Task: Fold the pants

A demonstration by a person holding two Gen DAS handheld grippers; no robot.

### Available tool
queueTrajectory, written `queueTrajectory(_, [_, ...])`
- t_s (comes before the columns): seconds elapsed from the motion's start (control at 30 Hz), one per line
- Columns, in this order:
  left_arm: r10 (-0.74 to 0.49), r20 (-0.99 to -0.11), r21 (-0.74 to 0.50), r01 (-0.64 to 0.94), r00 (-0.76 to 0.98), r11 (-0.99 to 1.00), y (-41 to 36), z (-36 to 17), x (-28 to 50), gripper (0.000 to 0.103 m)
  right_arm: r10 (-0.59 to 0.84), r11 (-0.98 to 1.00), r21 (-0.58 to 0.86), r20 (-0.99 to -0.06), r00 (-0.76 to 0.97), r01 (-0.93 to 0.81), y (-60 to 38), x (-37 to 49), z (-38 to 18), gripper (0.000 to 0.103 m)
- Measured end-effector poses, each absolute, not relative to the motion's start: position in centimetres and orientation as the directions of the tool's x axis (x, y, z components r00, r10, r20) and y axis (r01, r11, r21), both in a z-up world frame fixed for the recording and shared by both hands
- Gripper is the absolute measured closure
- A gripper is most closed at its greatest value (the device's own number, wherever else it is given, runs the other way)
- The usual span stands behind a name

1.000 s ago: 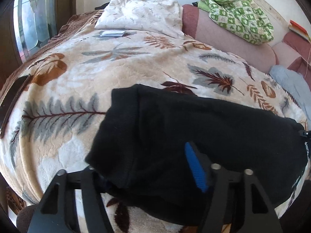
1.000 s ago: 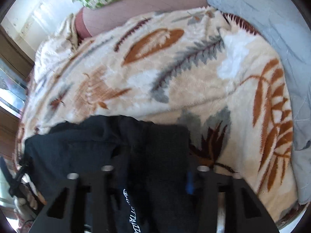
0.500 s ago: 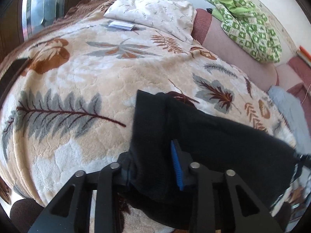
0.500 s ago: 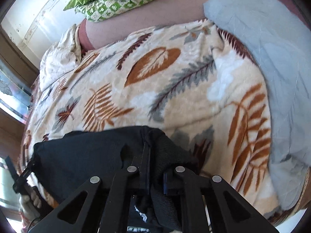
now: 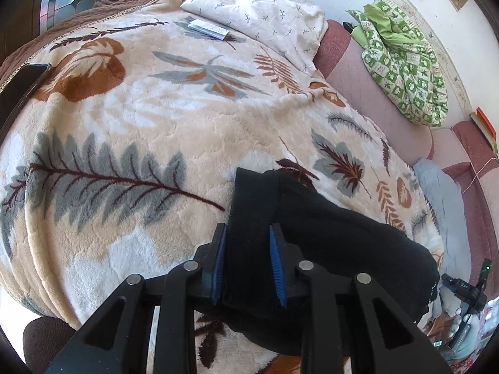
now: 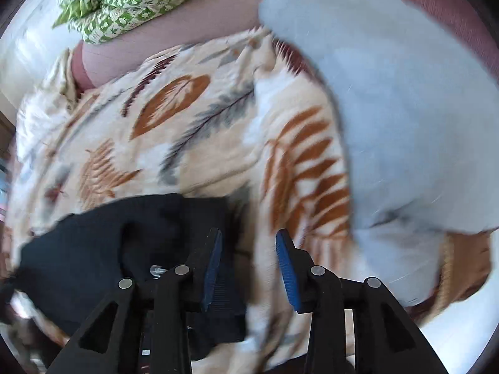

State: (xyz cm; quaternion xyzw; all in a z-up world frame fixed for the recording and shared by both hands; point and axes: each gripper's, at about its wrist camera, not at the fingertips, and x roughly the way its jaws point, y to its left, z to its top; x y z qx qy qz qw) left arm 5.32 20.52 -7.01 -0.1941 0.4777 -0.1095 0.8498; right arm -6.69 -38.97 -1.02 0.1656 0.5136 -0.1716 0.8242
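Observation:
The black pants (image 5: 327, 243) lie folded in a bundle on the leaf-patterned blanket (image 5: 156, 118). My left gripper (image 5: 248, 233) is shut on the ribbed edge of the pants, with black cloth filling the gap between the blue pads. In the right wrist view the pants (image 6: 103, 249) lie at the lower left. My right gripper (image 6: 248, 246) is open; its left finger (image 6: 212, 255) rests against the cloth edge, and blanket (image 6: 218, 124) shows between the jaws. The right view is motion-blurred.
A light blue cloth (image 6: 389, 109) lies on the blanket to the right. A green patterned quilt (image 5: 402, 59) sits on the pink sofa back (image 5: 358, 93). A white pillow (image 5: 259, 12), a small booklet (image 5: 207, 28) and a dark phone (image 5: 18, 90) lie at the bed's far and left side.
My left gripper closed further on the pants edge and moved forward. My right gripper let go of the pants, opened and shifted right.

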Motion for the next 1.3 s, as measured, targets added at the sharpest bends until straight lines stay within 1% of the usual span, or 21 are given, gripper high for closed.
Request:
queueTrajectory(0.03, [-0.371, -0.773, -0.431, 0.002, 0.515, 0.902, 20.5, -7.0, 5.3, 0.074, -0.108, 0.894, 0.112, -0.886, 0.451, 0.434, -38.2, -7.0, -0.2, 0.062])
queueTrajectory(0.1, [-0.374, -0.777, -0.429, 0.009, 0.507, 0.903, 20.7, -6.8, 5.1, 0.071, -0.022, 0.932, 0.172, -0.853, 0.522, 0.320, -35.5, -7.5, 1.2, 0.062])
queueTrajectory(0.17, [-0.375, -0.774, -0.427, 0.015, 0.511, 0.904, 21.0, -6.4, 4.5, 0.070, 0.098, 0.971, 0.198, -0.840, 0.533, 0.133, -30.8, -7.7, 1.8, 0.062])
queueTrajectory(0.2, [-0.373, -0.771, -0.426, 0.018, 0.517, 0.905, 21.2, -6.2, 4.2, 0.069, 0.168, 0.978, 0.209, -0.844, 0.510, 0.025, -27.8, -7.7, 1.4, 0.062])
queueTrajectory(0.23, [-0.370, -0.765, -0.422, 0.022, 0.527, 0.906, 21.3, -5.8, 3.7, 0.067, 0.207, 0.976, 0.209, -0.848, 0.487, -0.051, -25.5, -7.8, 0.9, 0.062])
queueTrajectory(0.27, [-0.366, -0.761, -0.421, 0.023, 0.535, 0.907, 21.5, -5.6, 3.3, 0.065, 0.231, 0.973, 0.193, -0.856, 0.463, -0.128, -23.0, -7.8, 0.2, 0.062])
queueTrajectory(0.3, [-0.363, -0.757, -0.420, 0.021, 0.543, 0.907, 21.7, -5.4, 2.8, 0.062, 0.232, 0.969, 0.165, -0.862, 0.450, -0.184, -21.1, -7.9, -0.4, 0.062])
queueTrajectory(0.33, [-0.361, -0.756, -0.420, 0.017, 0.546, 0.907, 21.9, -5.3, 2.5, 0.061, 0.231, 0.959, 0.127, -0.869, 0.437, -0.254, -18.7, -7.9, -1.3, 0.062])
queueTrajectory(0.47, [-0.365, -0.755, -0.430, 0.008, 0.545, 0.903, 22.5, -5.4, 1.7, 0.060, 0.243, 0.902, 0.050, -0.880, 0.408, -0.429, -12.8, -7.9, -3.8, 0.062])
queueTrajectory(0.57, [-0.400, -0.748, -0.466, 0.010, 0.529, 0.885, 22.3, -6.0, 1.4, 0.060, 0.190, 0.878, -0.043, -0.883, 0.429, -0.477, -10.8, -7.1, -5.0, 0.062])
queueTrajectory(0.7, [-0.459, -0.744, -0.506, 0.040, 0.486, 0.862, 20.4, -7.1, 1.0, 0.058, 0.200, 0.854, -0.050, -0.887, 0.416, -0.518, -9.6, -6.7, -5.2, 0.062])
queueTrajectory(0.73, [-0.469, -0.742, -0.513, 0.046, 0.479, 0.857, 20.1, -7.2, 0.9, 0.054, 0.202, 0.846, -0.054, -0.888, 0.413, -0.531, -9.5, -6.8, -5.1, 0.062])
queueTrajectory(0.87, [-0.504, -0.733, -0.534, 0.072, 0.456, 0.842, 18.1, -7.4, 1.1, 0.045, 0.156, 0.846, -0.100, -0.893, 0.423, -0.524, -9.7, -6.7, -5.6, 0.062])
queueTrajectory(0.93, [-0.507, -0.734, -0.534, 0.077, 0.453, 0.842, 17.3, -7.4, 1.4, 0.036, 0.161, 0.851, -0.092, -0.892, 0.423, -0.517, -10.0, -6.4, -5.9, 0.062])
queueTrajectory(1.0, [-0.492, -0.740, -0.517, 0.081, 0.458, 0.852, 16.6, -7.6, 1.7, 0.036, 0.174, 0.857, -0.071, -0.892, 0.417, -0.510, -10.3, -6.2, -6.0, 0.072])
queueTrajectory(1.03, [-0.476, -0.746, -0.500, 0.080, 0.465, 0.862, 16.4, -7.7, 1.9, 0.046, 0.185, 0.864, -0.054, -0.891, 0.415, -0.501, -10.5, -6.0, -6.0, 0.084])
queueTrajectory(1.07, [-0.449, -0.758, -0.476, 0.069, 0.473, 0.877, 16.2, -7.8, 2.1, 0.061, 0.199, 0.873, -0.029, -0.890, 0.410, -0.487, -10.8, -5.7, -5.9, 0.091])
queueTrajectory(1.1, [-0.420, -0.780, -0.448, 0.054, 0.463, 0.892, 16.1, -8.0, 2.4, 0.094, 0.228, 0.882, 0.014, -0.887, 0.402, -0.470, -11.3, -5.4, -5.6, 0.094])
queueTrajectory(1.13, [-0.426, -0.785, -0.457, 0.045, 0.449, 0.889, 16.3, -8.2, 2.6, 0.097, 0.251, 0.887, 0.045, -0.883, 0.397, -0.459, -11.6, -5.2, -5.3, 0.098])
queueTrajectory(1.17, [-0.444, -0.777, -0.484, 0.027, 0.447, 0.875, 16.8, -8.3, 2.7, 0.097, 0.268, 0.891, 0.071, -0.879, 0.394, -0.448, -11.9, -5.2, -5.1, 0.098])
queueTrajectory(1.3, [-0.458, -0.777, -0.509, -0.003, 0.431, 0.861, 18.0, -7.9, 2.4, 0.097, 0.329, 0.888, 0.158, -0.873, 0.359, -0.431, -12.4, -5.8, -4.4, 0.100])
